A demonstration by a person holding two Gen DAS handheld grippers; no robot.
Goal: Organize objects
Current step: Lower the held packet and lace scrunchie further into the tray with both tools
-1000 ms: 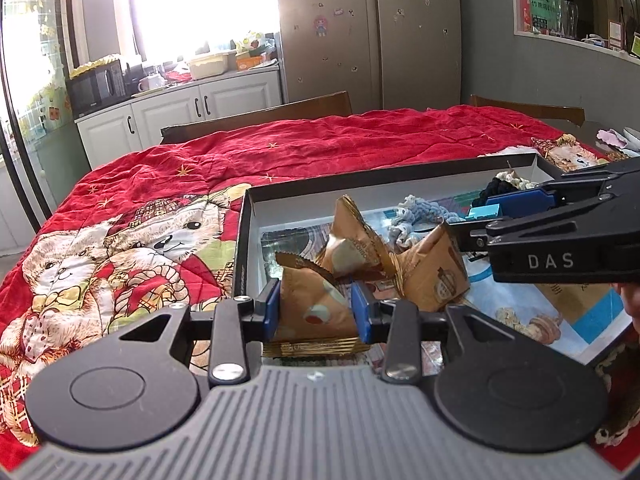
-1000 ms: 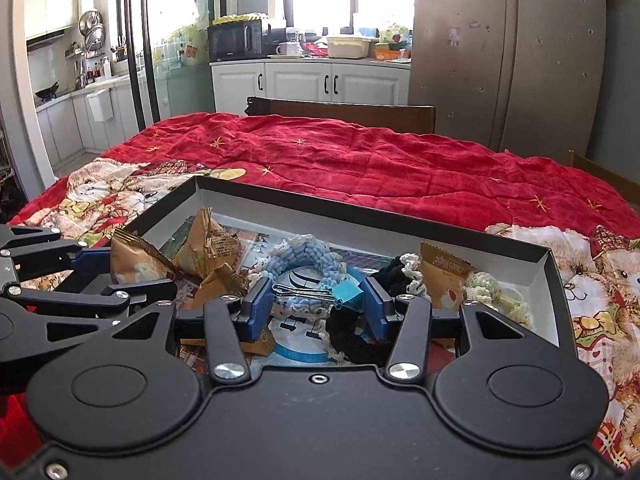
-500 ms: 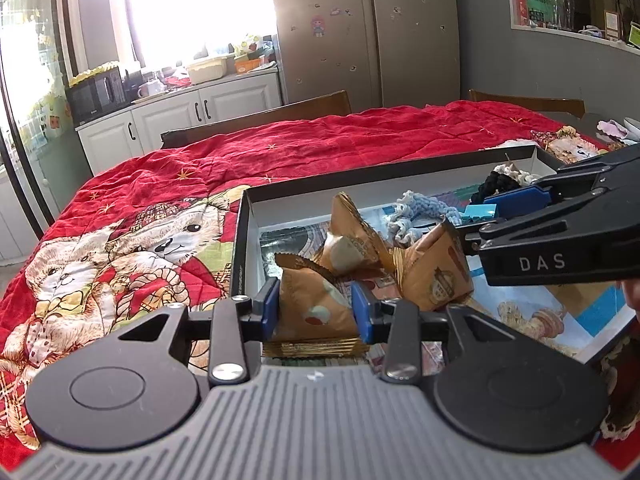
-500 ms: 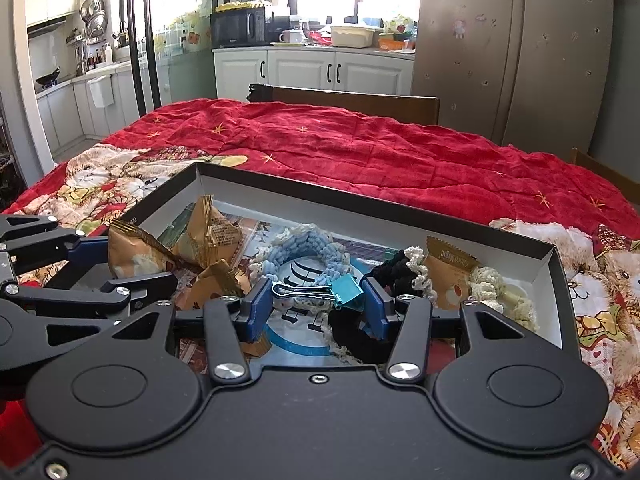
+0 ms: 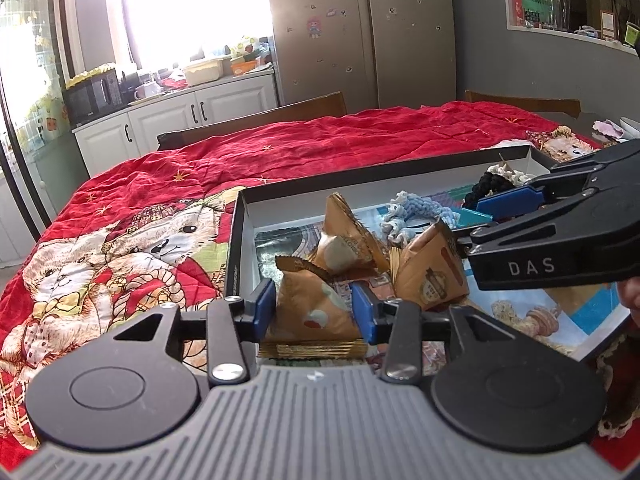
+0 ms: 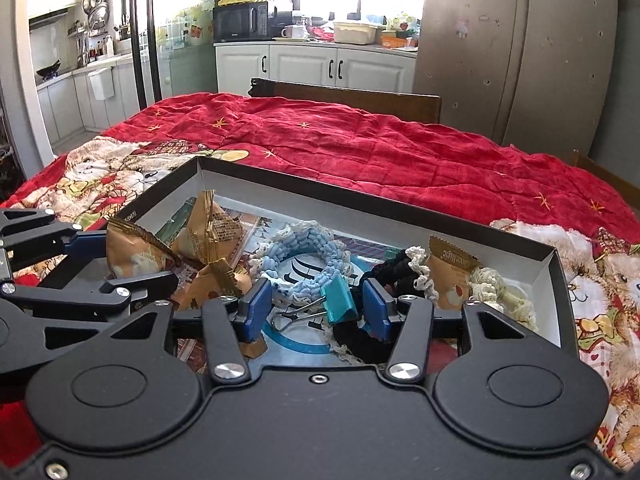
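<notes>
A shallow black-rimmed box (image 5: 233,256) (image 6: 360,194) lies on the red quilt. It holds several brown snack packets, a light blue crocheted ring (image 6: 316,250), black and cream crocheted pieces (image 6: 388,270) and a teal binder clip (image 6: 340,298). My left gripper (image 5: 314,306) is shut on a brown snack packet (image 5: 316,312) at the box's near left end. My right gripper (image 6: 312,308) is open, its jaws on either side of the teal binder clip, which touches neither pad. The right gripper also shows in the left wrist view (image 5: 508,204).
Two more packets (image 5: 344,240) (image 5: 432,276) stand just beyond the held one. Another packet (image 6: 450,272) leans at the box's right end. The red teddy-bear quilt (image 6: 360,148) covers the table. Wooden chair backs (image 6: 348,94) stand behind it.
Both grippers and the scene shifted only slightly; the views tilted a little. The left grip on the packet and the right jaws around the clip look the same.
</notes>
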